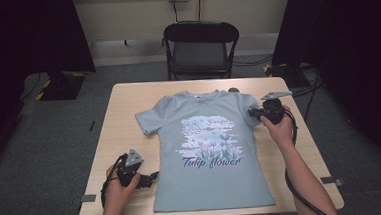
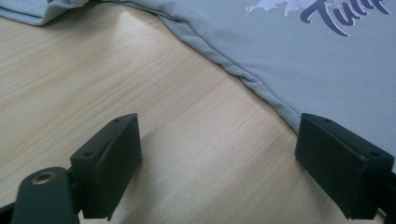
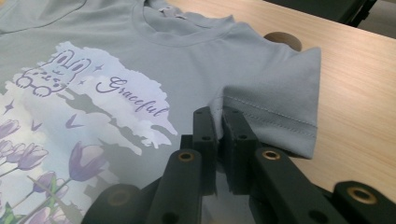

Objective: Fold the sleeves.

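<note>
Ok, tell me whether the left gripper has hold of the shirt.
No: the left gripper has its jaws wide apart over bare table, and the shirt edge lies beside one jaw, ungripped.

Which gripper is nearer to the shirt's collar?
Right. The right gripper is shut on the sleeve beside the collar. The left gripper sits open on the table by the shirt's lower side edge, far from it.
</note>
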The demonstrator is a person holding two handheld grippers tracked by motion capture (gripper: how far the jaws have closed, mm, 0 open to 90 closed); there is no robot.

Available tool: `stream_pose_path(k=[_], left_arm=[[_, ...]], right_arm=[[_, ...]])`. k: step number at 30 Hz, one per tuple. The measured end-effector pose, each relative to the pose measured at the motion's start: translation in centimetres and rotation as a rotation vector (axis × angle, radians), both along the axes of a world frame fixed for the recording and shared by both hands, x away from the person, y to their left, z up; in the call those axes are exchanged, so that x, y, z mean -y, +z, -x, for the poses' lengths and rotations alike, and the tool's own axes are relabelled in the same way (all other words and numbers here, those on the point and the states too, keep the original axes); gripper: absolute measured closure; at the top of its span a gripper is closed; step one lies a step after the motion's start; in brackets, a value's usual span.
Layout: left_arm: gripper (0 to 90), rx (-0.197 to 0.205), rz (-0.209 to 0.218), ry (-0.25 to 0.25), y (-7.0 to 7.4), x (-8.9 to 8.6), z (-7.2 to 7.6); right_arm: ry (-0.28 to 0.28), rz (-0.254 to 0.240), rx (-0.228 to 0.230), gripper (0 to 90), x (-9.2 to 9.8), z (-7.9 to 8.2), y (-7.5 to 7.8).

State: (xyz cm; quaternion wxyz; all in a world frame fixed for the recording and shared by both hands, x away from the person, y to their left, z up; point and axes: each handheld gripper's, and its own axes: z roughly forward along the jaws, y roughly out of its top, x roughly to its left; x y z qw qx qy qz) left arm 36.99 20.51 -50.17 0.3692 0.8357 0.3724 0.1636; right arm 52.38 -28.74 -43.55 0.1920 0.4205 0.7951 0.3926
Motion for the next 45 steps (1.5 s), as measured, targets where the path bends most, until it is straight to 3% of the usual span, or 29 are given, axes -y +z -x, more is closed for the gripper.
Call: stream_pose_path(k=[13, 16, 17, 18, 19, 20, 24, 29, 36, 38, 43, 45], left_arm=[[14.1, -0.001, 0.0, -0.002, 0.0, 0.0, 0.0], [14.0, -0.001, 0.0, -0.001, 0.0, 0.0, 0.0], [14.0, -0.001, 0.001, -0.001, 0.0, 0.0, 0.0], [14.0, -0.001, 0.001, -0.001, 0.0, 0.0, 0.0], [14.0, -0.001, 0.0, -0.001, 0.0, 0.0, 0.0], [14.0, -0.001, 0.0, -0.002, 0.0, 0.0, 0.0], [13.9, -0.002, 0.0, -0.003, 0.0, 0.0, 0.0], [13.8, -0.002, 0.002, -0.005, 0.0, 0.0, 0.0], [13.7, -0.002, 0.002, -0.005, 0.0, 0.0, 0.0], [13.8, -0.002, 0.002, -0.005, 0.0, 0.0, 0.0], [13.7, -0.003, 0.004, -0.005, 0.0, 0.0, 0.0], [13.7, -0.002, 0.002, -0.006, 0.0, 0.0, -0.1]], right_arm=[[0.069, 0.021, -0.006, 82.3, -3.2, -0.5, -0.1], [0.125, 0.015, 0.003, 74.7, -5.0, -0.4, -0.5], [0.153, 0.046, 0.015, 64.0, -6.0, 0.0, -0.7], [0.153, 0.046, 0.015, 64.0, -6.0, 0.0, -0.7], [0.149, 0.051, 0.019, 59.9, -6.1, 0.1, -0.7], [0.132, 0.019, 0.018, 54.6, -5.6, 0.2, -0.6], [0.082, -0.031, 0.018, 47.3, -3.9, 0.6, -0.5], [0.061, -0.029, 0.015, 45.3, -2.9, 1.0, -0.6], [0.05, -0.011, -0.014, 46.9, -3.1, 0.4, -2.2], [0.044, 0.016, -0.016, 48.9, -3.3, 0.0, -2.7], [0.009, -0.002, -0.026, 55.6, -3.3, -1.5, -3.7], [-0.002, 0.015, -0.039, 56.7, -3.6, -1.9, -4.0]])
